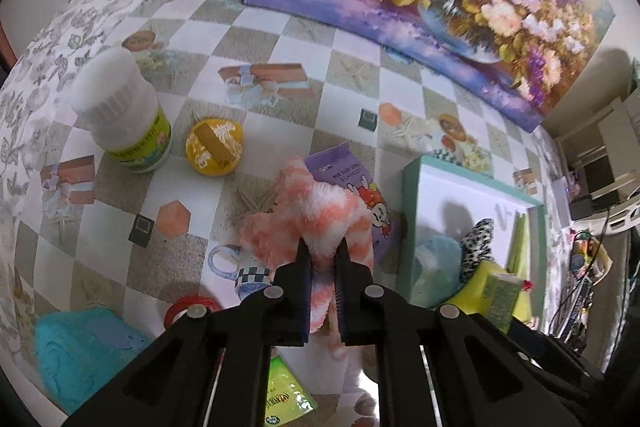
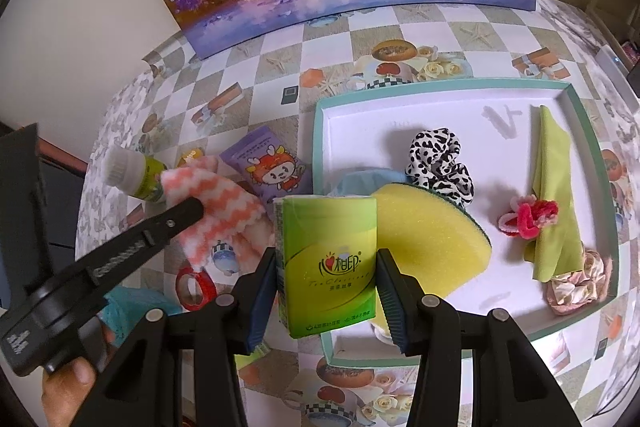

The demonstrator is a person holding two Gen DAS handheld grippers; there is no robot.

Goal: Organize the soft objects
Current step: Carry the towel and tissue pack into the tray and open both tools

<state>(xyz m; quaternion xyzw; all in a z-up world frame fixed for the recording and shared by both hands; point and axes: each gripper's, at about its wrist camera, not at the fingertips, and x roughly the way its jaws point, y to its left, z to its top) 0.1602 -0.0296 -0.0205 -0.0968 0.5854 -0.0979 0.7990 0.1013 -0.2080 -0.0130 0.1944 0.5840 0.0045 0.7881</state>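
Only the right wrist view shows the right gripper (image 2: 326, 277) clamping the tissue pack (image 2: 329, 263), left gripper (image 1: 322, 259) pinching the cloth (image 1: 316, 215).

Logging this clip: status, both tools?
Left tool shut on pink-white cloth. Right tool holds green tissue pack over tray edge. Yellow sponge directly ahead.

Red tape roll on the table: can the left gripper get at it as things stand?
Probably not yet. The left gripper is shut on the pink-and-white cloth, which hangs over the red tape roll. It would have to drop the cloth first.
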